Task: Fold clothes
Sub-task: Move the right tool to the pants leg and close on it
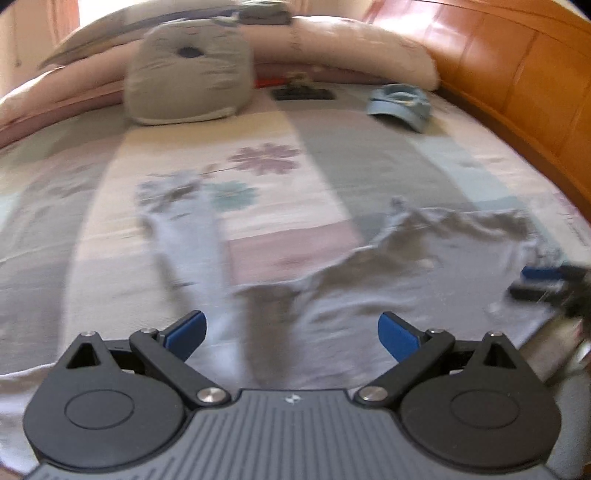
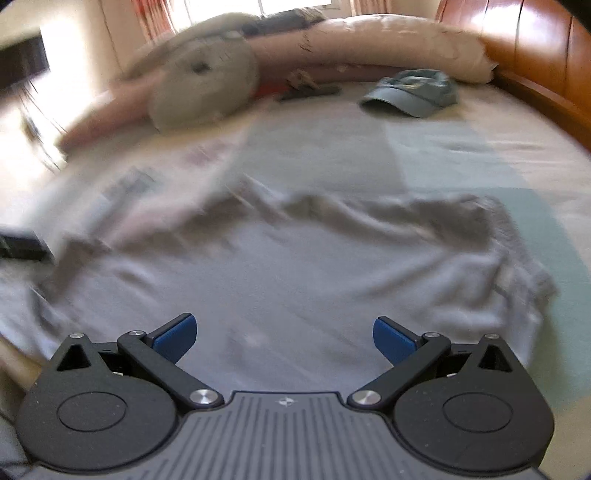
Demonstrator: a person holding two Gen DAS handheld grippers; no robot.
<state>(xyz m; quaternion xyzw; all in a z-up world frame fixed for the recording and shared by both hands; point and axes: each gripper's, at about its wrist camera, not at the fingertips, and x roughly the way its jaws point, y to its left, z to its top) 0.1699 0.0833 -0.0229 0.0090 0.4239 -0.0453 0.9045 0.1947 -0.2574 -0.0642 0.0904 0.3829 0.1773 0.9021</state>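
Jaws wide above grey garment (image 2: pixel 295 266)

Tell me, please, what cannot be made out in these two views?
- Grey garment: motion blur in both wrist views hides its type and folds.
- Small dark object near the cat cushion: too small and blurred to identify.
- Right gripper: cut off by the left view's edge.

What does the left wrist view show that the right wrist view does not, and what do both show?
Only the left wrist view shows flower prints on the bed cover, a long sleeve stretched away, and the right gripper at the garment's edge.

Only the right wrist view shows the bright window and the shirt's wide body.

Both show the grey shirt, the cat pillow, the blue cap, the wooden headboard, and open jaws holding nothing.
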